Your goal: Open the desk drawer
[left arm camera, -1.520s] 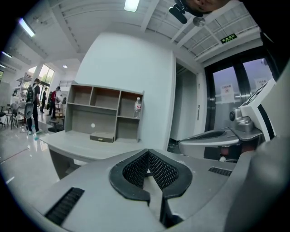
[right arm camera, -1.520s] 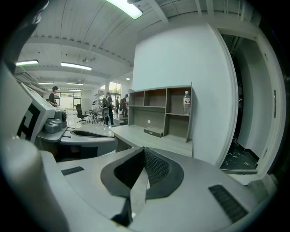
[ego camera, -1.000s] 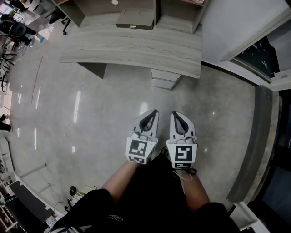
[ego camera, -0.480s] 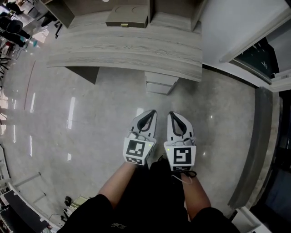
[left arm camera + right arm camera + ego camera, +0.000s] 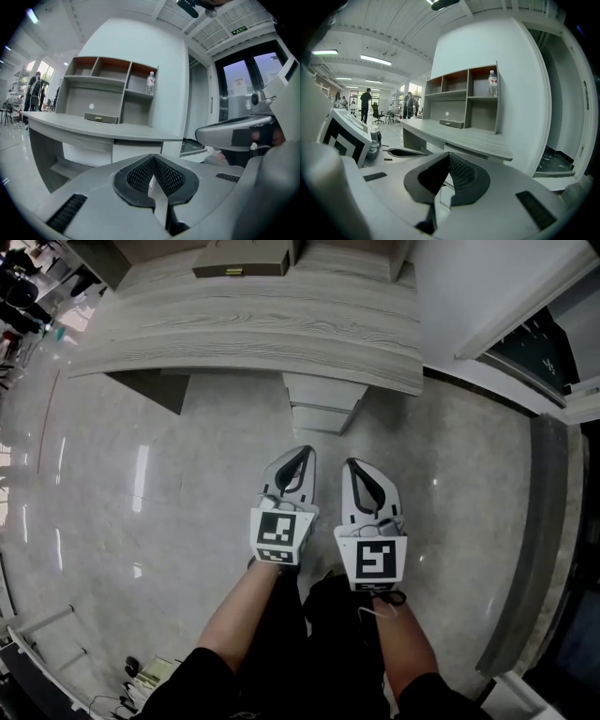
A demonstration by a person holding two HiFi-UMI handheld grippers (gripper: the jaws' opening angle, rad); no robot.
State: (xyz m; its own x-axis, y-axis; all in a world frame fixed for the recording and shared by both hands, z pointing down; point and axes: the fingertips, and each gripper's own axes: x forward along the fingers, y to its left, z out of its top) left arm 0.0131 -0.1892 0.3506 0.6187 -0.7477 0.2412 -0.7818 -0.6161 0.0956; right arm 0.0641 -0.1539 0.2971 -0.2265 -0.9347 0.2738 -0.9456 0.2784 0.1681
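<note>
Polished grey floor (image 5: 141, 521) fills most of the head view; a long grey wooden desk (image 5: 253, 329) runs across the top by the white wall; a shelf unit (image 5: 110, 89) stands on it; the drawers (image 5: 323, 404) sit under the desk's right part, well apart from both grippers; left gripper (image 5: 298, 454) and right gripper (image 5: 353, 465) hang side by side over the floor, jaws closed on nothing; a flat box (image 5: 239, 261) lies on the desk; a water bottle (image 5: 492, 83) stands in the shelf's right compartment.
</note>
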